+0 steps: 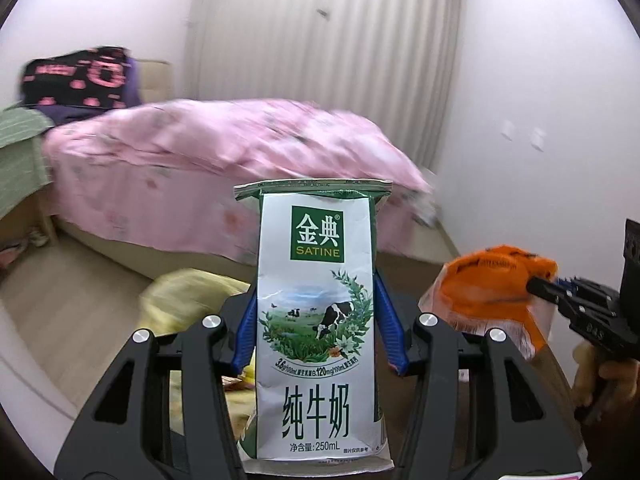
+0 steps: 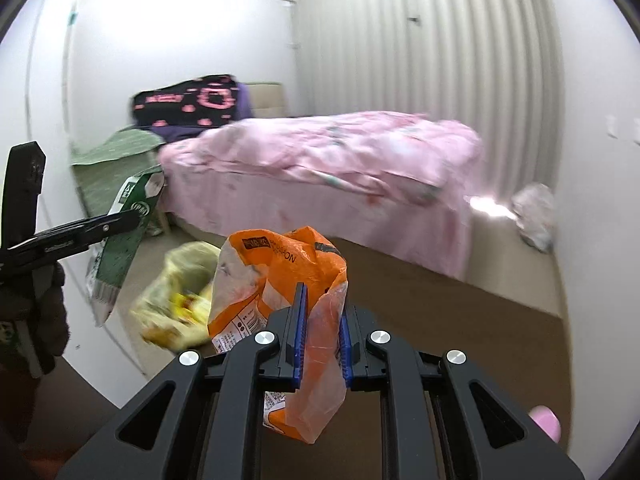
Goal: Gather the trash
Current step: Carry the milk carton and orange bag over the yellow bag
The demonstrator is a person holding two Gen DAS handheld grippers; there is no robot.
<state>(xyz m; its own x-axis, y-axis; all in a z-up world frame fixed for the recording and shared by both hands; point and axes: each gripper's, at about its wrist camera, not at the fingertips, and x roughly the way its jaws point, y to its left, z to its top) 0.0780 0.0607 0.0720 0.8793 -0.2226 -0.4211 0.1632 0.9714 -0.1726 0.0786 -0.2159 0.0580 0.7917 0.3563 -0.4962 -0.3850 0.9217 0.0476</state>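
The Satine milk carton (image 1: pixel 318 320) stands upright, long axis vertical, its white-and-green printed face to the camera, clamped about half-open between the left gripper's (image 1: pixel 318 316) blue pads. The right gripper (image 2: pixel 322 320), nearly closed, pinches a crumpled orange snack wrapper (image 2: pixel 280 280) above the floor.

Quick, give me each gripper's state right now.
Left gripper: closed on the milk carton, held upright.
Right gripper: closed on the orange wrapper, clear of the floor.
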